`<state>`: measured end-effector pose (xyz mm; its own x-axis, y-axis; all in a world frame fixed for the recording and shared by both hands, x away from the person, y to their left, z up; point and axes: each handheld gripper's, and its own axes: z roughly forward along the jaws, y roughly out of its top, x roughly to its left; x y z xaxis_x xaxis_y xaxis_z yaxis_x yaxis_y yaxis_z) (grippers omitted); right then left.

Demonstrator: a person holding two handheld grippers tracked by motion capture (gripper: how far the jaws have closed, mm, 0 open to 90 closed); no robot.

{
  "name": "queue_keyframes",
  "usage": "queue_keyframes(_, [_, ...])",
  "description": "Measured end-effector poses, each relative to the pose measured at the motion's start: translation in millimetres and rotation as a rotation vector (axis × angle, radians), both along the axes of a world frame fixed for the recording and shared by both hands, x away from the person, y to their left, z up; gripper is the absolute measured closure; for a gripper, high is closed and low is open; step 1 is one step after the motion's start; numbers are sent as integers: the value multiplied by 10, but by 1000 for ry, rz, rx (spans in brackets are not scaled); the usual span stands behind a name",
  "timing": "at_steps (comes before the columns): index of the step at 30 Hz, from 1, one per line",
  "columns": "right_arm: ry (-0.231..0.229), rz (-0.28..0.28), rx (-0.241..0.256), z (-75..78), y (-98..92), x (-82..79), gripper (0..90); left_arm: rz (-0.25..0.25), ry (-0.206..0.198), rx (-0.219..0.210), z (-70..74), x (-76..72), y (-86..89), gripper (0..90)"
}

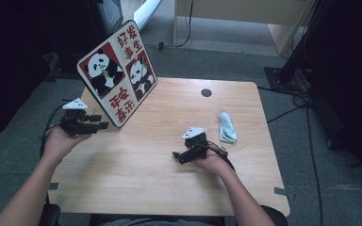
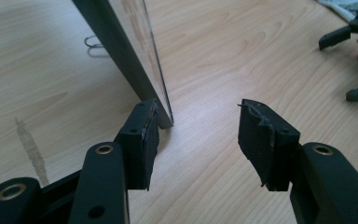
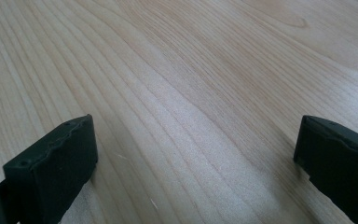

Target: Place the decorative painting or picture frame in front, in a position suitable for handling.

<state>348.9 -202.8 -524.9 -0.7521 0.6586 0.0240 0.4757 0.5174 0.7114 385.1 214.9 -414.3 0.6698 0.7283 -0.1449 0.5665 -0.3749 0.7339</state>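
Beside the panda frame point(image 2: 135, 60), left gripper point(image 2: 198, 140) fingers point(image 2: 142, 140) gape, one touching it.

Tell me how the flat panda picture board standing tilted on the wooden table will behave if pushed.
The panda picture board looks stiff and thin. It leans on a thin wire stand, so a push would probably tip it. The open left gripper sits at its lower corner, where it might slide on the smooth table.

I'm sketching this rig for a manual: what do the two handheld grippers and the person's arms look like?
Both the left gripper and the right gripper are black, each topped by a grey three-cornered plate and trailing a black cable. Up close, the jaws are blocky black pads on arms with brass-coloured rivets. The forearms are bare, no sleeves visible.
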Motion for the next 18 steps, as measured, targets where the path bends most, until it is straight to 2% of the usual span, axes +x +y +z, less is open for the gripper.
queue_keyframes(3, [1, 0, -1, 1, 0, 0, 0, 23, 2, -15, 61, 42, 50, 481])
queue_keyframes(5, [0, 0, 0, 0, 0, 0, 0, 37, -2, -7, 135, 73, 80, 480])
queue_keyframes(7, [0, -1, 0, 0, 0, -1, 0, 37, -11, 0, 164, 83, 90, 482])
queue_keyframes(11, [-2, -1, -2, 1, 1, -2, 0, 49, -27, 1, 311, 148, 130, 493])
queue_keyframes(18, [-2, -1, -1, 0, 2, -3, 0, 57, -20, -8, 433, 277, 166, 504])
